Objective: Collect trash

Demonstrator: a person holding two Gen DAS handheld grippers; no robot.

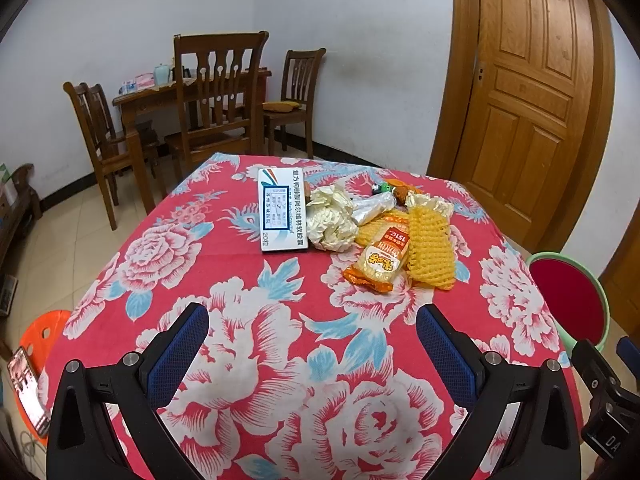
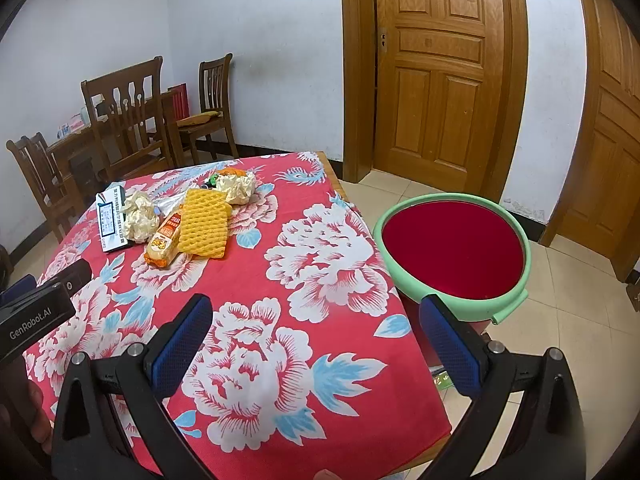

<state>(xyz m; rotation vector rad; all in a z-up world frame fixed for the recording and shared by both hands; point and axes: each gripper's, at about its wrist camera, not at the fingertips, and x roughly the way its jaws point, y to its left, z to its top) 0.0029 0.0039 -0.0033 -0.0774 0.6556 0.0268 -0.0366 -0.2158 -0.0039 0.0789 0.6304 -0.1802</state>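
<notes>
Trash (image 1: 356, 220) heaped at far side of floral tabletop (image 1: 280, 360). Left tongs (image 1: 312, 344) and right tongs (image 2: 316, 340) spread fully wide, nothing gripped, well short of heap.

2 wrist fisheyes, both tilted down over the near table (image 1: 248, 360) edge. Right sits further right, catching the bin (image 2: 516, 292). Shared: trash pile (image 1: 376, 232), far chairs.
</notes>
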